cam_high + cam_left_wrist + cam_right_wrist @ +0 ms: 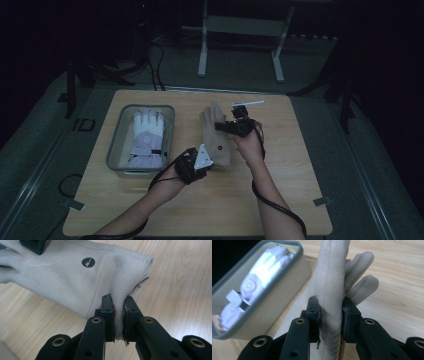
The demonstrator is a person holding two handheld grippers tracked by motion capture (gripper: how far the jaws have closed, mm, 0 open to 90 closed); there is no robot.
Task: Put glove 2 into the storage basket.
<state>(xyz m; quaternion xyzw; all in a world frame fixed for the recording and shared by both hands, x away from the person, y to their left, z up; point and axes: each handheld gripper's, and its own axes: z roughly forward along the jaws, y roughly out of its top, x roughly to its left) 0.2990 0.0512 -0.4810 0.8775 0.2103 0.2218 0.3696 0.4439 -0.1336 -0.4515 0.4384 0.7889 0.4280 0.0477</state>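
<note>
My left tongs (119, 315) pinch the cuff of the soft beige fleece glove (75, 272) and my right tongs (330, 315) clamp its fingers, stretching it above the wooden surface (250, 200) beside the grey bin (116, 137)

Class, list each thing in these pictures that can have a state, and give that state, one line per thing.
Beige glove: on the table, gripped at both ends.
White glove: lying inside the bin.
Grey bin: open, no lid on it.
Left gripper: jaws shut on the glove's cuff.
Right gripper: jaws shut on the glove's fingers.
</note>
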